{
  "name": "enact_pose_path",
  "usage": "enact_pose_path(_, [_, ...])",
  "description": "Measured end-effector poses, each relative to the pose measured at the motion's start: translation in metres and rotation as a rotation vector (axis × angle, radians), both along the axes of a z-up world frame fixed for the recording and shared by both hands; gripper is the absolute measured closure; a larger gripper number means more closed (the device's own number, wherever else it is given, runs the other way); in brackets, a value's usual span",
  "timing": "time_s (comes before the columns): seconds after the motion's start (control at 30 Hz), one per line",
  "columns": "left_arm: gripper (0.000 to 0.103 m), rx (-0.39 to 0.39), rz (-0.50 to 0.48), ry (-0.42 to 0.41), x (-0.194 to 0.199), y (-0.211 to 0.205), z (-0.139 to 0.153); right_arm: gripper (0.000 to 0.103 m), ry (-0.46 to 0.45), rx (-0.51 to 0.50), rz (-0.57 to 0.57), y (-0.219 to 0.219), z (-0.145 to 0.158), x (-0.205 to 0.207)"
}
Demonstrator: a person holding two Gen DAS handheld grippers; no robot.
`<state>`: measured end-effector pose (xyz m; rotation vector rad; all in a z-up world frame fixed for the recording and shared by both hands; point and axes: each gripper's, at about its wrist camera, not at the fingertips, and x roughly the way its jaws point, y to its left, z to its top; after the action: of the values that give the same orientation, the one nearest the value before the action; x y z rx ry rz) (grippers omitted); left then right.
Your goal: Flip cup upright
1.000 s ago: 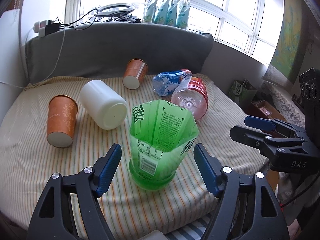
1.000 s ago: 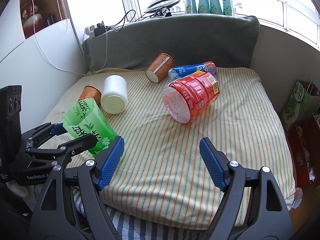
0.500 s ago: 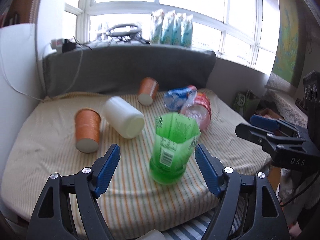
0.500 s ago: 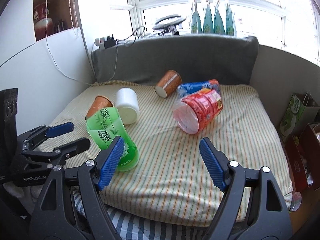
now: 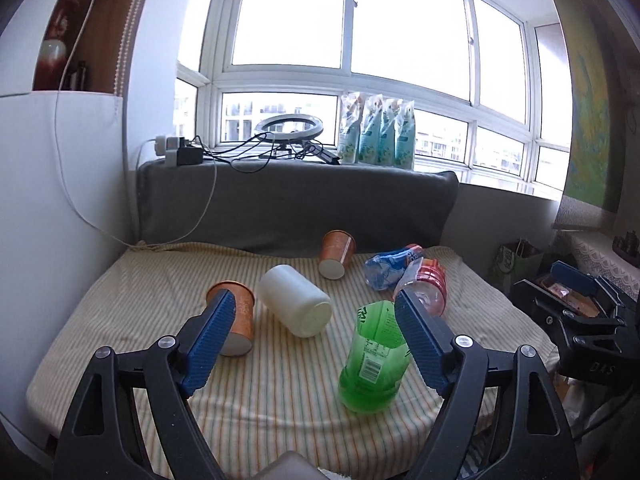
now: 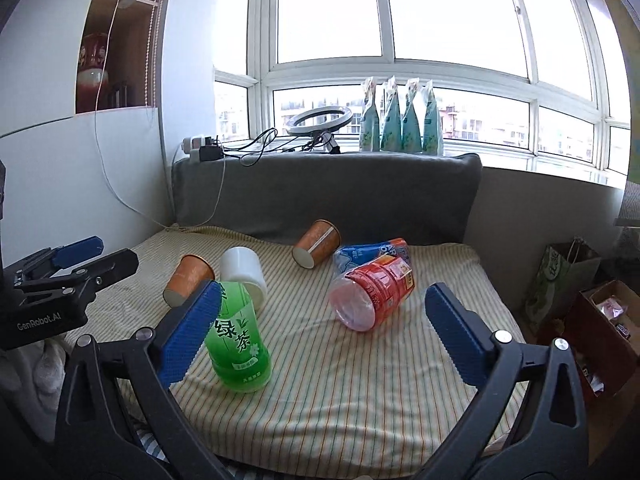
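Note:
A green cut-bottle cup stands upright, open end up, near the front of the striped cushion; it also shows in the right wrist view. My left gripper is open and empty, back from the cup and above the cushion's front. My right gripper is open and empty too. Two orange paper cups, a white cup, a red cup and a blue one lie on their sides.
A grey backrest closes the far edge, a white wall panel the left. The windowsill holds a ring light, cables and several pouches. Bags and boxes stand on the floor to the right.
Both grippers have pulled back and risen away from the green cup, which stays upright on the cushion. Both stay open.

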<state>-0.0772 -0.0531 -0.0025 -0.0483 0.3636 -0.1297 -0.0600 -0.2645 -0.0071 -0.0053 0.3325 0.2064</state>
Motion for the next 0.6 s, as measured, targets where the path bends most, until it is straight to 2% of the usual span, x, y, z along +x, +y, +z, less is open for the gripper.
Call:
enact_pose_path(0.23, [0.016, 0.002, 0.056, -0.056, -0.006, 0.009, 0.006, 0.000, -0.009, 0.022, -0.049, -0.008, -0.001, -0.003])
enact_pose_path(0.6, [0.016, 0.012, 0.065, -0.056, -0.009, 0.009, 0.005, 0.000, -0.012, 0.024, -0.057, -0.009, -0.003, -0.006])
